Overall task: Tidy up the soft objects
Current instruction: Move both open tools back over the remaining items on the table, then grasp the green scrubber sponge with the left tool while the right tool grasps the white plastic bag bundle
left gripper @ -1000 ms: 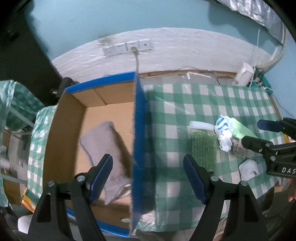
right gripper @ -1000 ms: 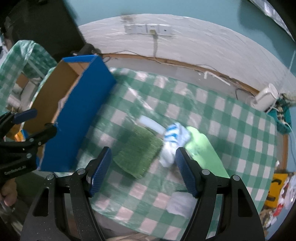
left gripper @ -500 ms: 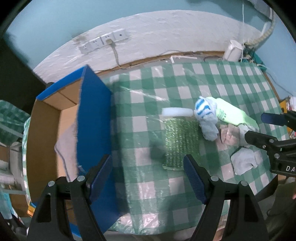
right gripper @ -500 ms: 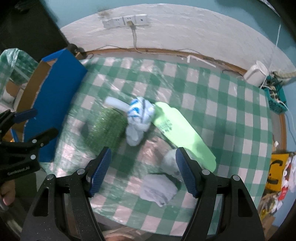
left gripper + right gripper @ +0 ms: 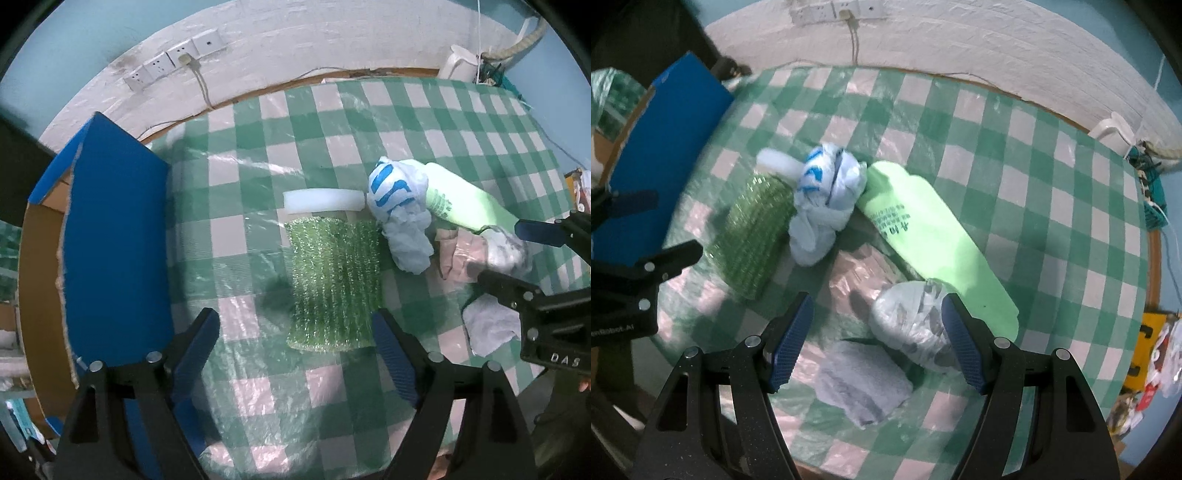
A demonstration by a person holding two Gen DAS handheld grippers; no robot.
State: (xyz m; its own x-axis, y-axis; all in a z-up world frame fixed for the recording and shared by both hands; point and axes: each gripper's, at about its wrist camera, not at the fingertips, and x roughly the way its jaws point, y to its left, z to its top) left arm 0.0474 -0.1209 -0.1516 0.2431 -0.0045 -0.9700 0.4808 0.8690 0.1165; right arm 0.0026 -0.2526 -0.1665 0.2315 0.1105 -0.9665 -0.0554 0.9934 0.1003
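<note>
Soft things lie on the checked table: a green bubble-wrap sheet [image 5: 334, 280] [image 5: 753, 240], a white foam strip [image 5: 325, 201], a knotted white and blue bag [image 5: 400, 206] [image 5: 823, 199], a light green pouch [image 5: 931, 236], a grey wrapped bundle [image 5: 916, 325] and a grey cloth [image 5: 864, 387]. My left gripper [image 5: 295, 347] is open and empty above the bubble wrap's near edge. My right gripper [image 5: 875, 339] is open and empty, its right pad beside the grey bundle.
A blue-sided cardboard box [image 5: 114, 243] [image 5: 661, 122] stands at the table's left edge. A pinkish plastic bag [image 5: 458, 254] lies among the items. Sockets and a cable [image 5: 173, 62] are on the back wall. A white plug [image 5: 1112, 129] sits at the far right.
My left gripper has swung right, from over the box with a grey cloth inside to over the bubble wrap. My right gripper has moved right and lower toward the grey bundle.
</note>
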